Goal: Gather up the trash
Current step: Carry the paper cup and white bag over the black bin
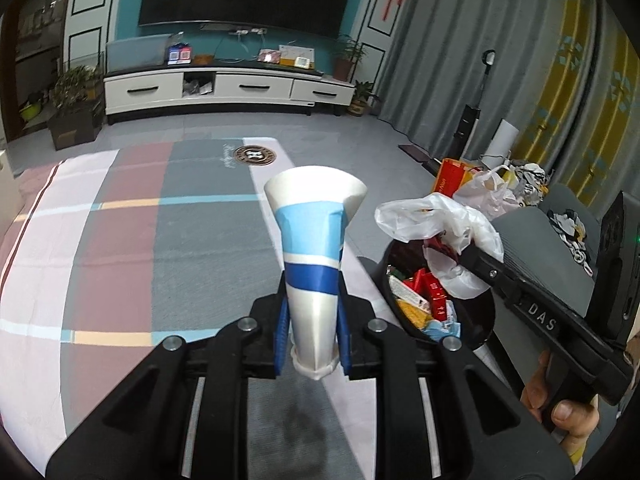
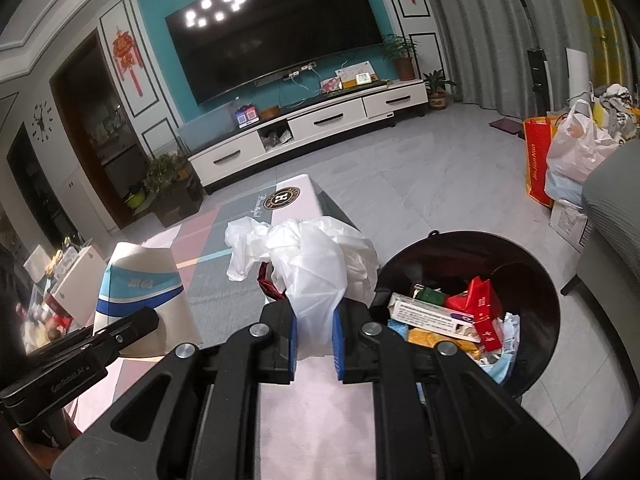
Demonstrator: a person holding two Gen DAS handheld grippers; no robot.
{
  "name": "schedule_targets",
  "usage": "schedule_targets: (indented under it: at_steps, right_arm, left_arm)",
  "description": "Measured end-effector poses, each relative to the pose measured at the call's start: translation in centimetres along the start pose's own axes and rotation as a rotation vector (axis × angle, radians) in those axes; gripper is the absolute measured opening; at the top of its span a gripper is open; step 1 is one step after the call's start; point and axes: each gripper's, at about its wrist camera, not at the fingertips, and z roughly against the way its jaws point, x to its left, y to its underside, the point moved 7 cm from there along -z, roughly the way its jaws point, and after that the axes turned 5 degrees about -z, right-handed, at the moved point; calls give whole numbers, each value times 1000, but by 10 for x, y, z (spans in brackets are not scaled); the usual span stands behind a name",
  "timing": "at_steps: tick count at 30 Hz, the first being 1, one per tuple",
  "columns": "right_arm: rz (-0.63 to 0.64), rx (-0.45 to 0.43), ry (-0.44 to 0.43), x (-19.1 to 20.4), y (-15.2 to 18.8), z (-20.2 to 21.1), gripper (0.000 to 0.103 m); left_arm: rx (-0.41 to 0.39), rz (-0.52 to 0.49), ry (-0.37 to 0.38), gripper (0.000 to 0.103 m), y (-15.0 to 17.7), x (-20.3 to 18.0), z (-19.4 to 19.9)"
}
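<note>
The left gripper clamps a flattened paper cup near its base, rim outward, above the checked tablecloth. The cup looks light and easily crushed, so a low pinch suits it. The right gripper pinches a crumpled white plastic bag, soft and limp, beside the dark trash bin. The bin's wide mouth stands just off the table edge, half full, with open floor beyond.

One paper cup, one plastic bag, one bin.
</note>
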Motion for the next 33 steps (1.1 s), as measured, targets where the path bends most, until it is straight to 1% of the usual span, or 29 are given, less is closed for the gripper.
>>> schedule_targets:
  at_steps: [9,18,33]
  right_arm:
    - [-36,-22,11,-18,-5,12,15]
    - [-73,-39,28,-38,-9,26,15]
    - [-133,-59,61,-73,-13,39,15]
  left_arm:
    - [-3,-59,26,21,-13,-36,-2]
    - [3,-128,55,21,-21,-74,-13]
    - [6,-200,84,21,-32,-116,-31]
